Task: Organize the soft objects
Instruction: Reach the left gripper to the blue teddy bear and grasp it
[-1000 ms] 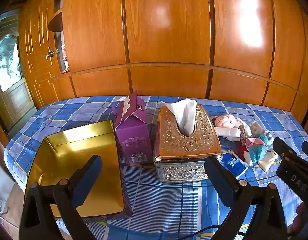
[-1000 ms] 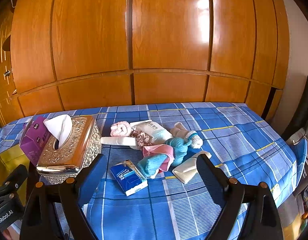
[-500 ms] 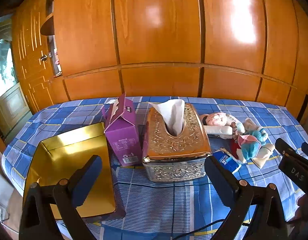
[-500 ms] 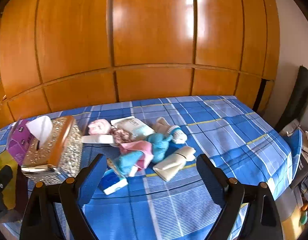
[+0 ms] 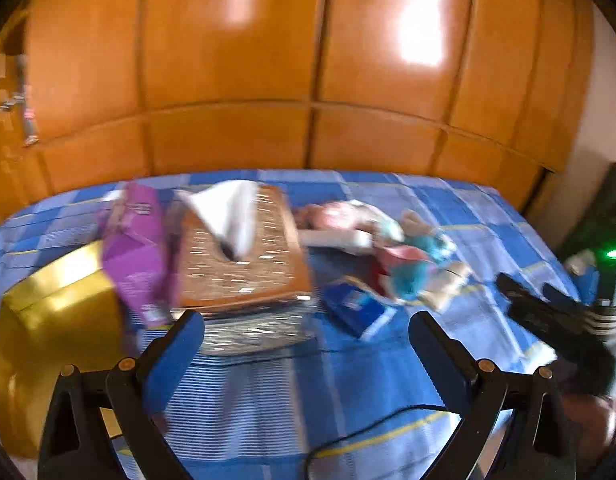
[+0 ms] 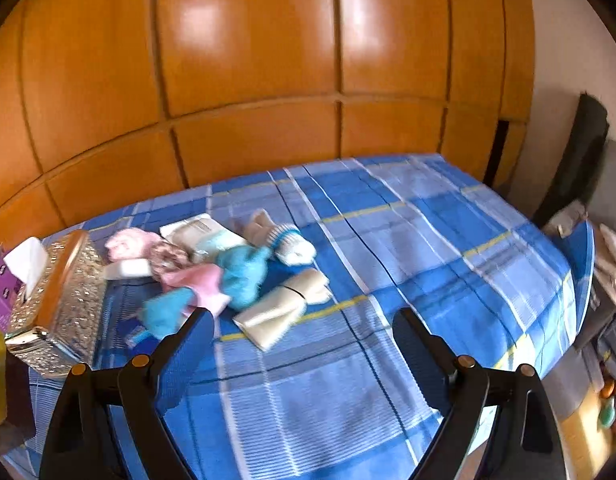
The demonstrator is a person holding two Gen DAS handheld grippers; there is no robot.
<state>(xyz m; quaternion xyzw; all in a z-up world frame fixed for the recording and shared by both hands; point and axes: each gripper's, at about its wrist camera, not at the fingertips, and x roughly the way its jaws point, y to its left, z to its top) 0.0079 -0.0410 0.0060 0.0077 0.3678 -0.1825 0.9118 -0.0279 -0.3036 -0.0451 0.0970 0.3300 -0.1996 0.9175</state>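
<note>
A heap of soft things lies mid-table: a teal and pink cloth [image 6: 228, 276], a pink knit piece [image 6: 126, 242], a cream folded cloth [image 6: 284, 306], a striped sock [image 6: 290, 240] and a white packet [image 6: 196, 228]. The heap also shows in the left wrist view [image 5: 404, 264], blurred. A blue tissue pack [image 5: 358, 312] lies in front of it. My left gripper [image 5: 306, 340] is open and empty above the cloth, near the tissue box. My right gripper [image 6: 302, 338] is open and empty, just in front of the cream cloth; it shows in the left wrist view [image 5: 556, 320].
An ornate gold tissue box [image 5: 240, 260] stands left of the heap, with a purple carton [image 5: 138, 248] and a gold box [image 5: 56, 328] further left. A blue checked cloth [image 6: 408, 260] covers the table. Wooden wardrobe panels [image 6: 248, 80] stand behind. Clutter lies off the right edge.
Both views have swung to the right and are blurred by motion. The objects now sit further left in each view. Both grippers stay open and empty.
</note>
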